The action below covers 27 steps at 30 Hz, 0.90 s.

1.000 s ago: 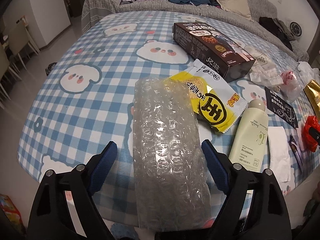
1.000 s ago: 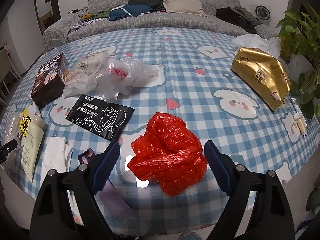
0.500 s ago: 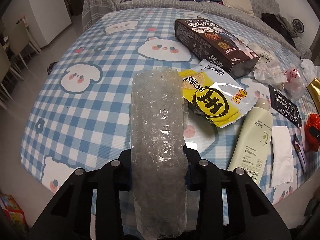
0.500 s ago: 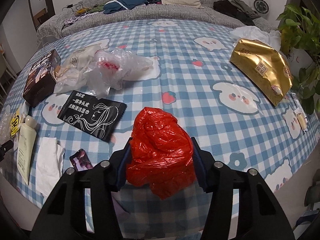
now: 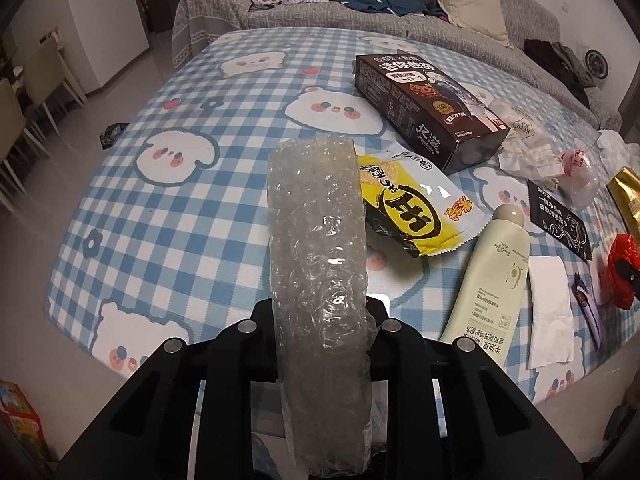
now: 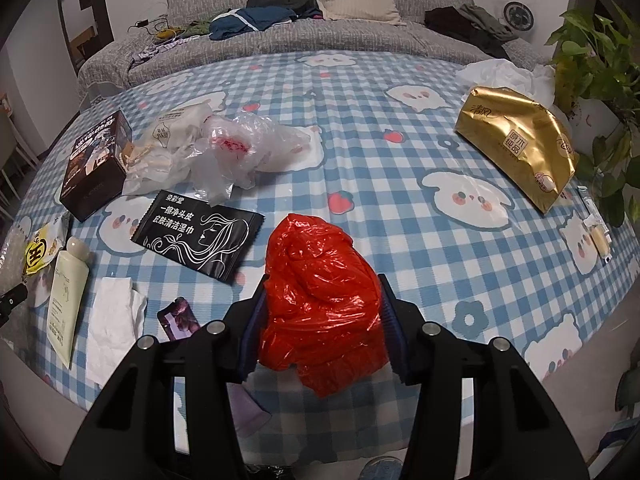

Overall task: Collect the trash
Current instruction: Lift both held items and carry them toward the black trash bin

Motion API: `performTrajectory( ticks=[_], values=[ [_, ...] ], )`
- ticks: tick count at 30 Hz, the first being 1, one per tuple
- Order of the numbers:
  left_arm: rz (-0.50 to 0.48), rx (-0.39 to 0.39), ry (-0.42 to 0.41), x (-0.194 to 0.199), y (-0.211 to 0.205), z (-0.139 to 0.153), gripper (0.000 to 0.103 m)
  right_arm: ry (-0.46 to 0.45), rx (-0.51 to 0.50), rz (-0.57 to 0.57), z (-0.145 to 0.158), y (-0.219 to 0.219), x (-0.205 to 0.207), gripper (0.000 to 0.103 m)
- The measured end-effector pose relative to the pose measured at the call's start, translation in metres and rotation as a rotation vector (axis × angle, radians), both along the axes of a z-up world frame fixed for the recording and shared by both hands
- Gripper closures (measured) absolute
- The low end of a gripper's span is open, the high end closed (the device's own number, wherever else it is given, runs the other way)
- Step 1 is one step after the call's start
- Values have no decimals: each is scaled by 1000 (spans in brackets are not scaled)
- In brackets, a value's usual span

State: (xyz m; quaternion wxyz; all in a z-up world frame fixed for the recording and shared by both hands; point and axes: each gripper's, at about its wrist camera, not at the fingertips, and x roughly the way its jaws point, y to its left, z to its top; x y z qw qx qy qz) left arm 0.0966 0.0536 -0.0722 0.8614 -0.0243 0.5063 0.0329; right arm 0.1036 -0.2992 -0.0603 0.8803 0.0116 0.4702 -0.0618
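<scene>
My left gripper (image 5: 322,316) is shut on a long clear bubble-wrap bag (image 5: 318,248), held above the near edge of the blue checked table (image 5: 180,208). My right gripper (image 6: 322,312) is shut on a crumpled red plastic bag (image 6: 320,300), lifted off the table; it also shows at the right edge of the left wrist view (image 5: 622,268). The fingertips of both grippers are hidden by what they hold.
On the table lie a yellow snack packet (image 5: 416,208), a dark box (image 5: 428,108), a cream tube (image 5: 492,280), a white tissue (image 6: 112,320), a black wipes packet (image 6: 200,236), a clear bag (image 6: 240,152) and a gold tissue pack (image 6: 520,136). A sofa (image 6: 320,40) stands behind, a plant (image 6: 596,64) at right.
Both grippers went from open to shut, the left on the bubble-wrap bag and the right on the red bag. Both bags have risen off the table.
</scene>
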Motion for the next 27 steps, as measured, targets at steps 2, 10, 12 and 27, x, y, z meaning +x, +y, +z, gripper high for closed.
performTrajectory(
  ticks=[2, 10, 12, 27],
  values=[
    [1, -1, -5, -4, 0, 3, 80, -4, -1, 1, 2, 2, -2, 55],
    [18, 1, -32, -19, 3, 15, 80, -20, -5, 8, 9, 7, -16, 55],
    [22, -4, -41, -23, 4, 18, 80, -22, -5, 10, 10, 8, -20, 55],
    [4, -36, -88, -49, 0, 38, 79, -53, -13, 24, 23, 17, -40, 55]
  ],
)
